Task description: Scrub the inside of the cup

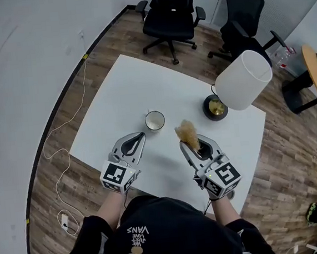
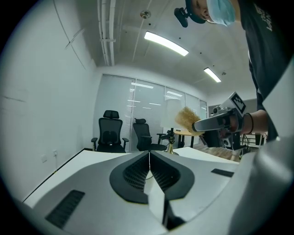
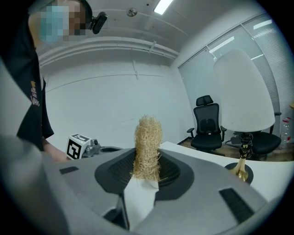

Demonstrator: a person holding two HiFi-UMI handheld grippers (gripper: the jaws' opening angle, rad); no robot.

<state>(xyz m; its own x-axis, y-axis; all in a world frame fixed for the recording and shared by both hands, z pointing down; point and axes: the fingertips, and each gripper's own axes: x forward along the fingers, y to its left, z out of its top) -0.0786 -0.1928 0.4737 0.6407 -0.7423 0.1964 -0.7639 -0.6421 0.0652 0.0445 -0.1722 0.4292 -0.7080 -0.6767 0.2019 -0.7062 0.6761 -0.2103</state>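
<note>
A white cup [image 1: 154,120] stands upright on the white table [image 1: 122,93], its inside showing from above. My left gripper [image 1: 140,136] hovers just near-left of the cup, jaws shut with nothing between them [image 2: 149,158]. My right gripper [image 1: 191,143] is to the cup's right, shut on a tan fibrous scrubber [image 1: 186,132] that sticks up past the jaw tips [image 3: 147,149]. The scrubber [image 2: 186,117] and right gripper also show in the left gripper view, at the right. The cup is not seen in either gripper view.
A table lamp with a white shade [image 1: 243,79] and dark round base [image 1: 216,107] stands at the table's right. Two black office chairs [image 1: 171,11] stand beyond the far edge. A white cable [image 1: 67,160] runs along the floor on the left.
</note>
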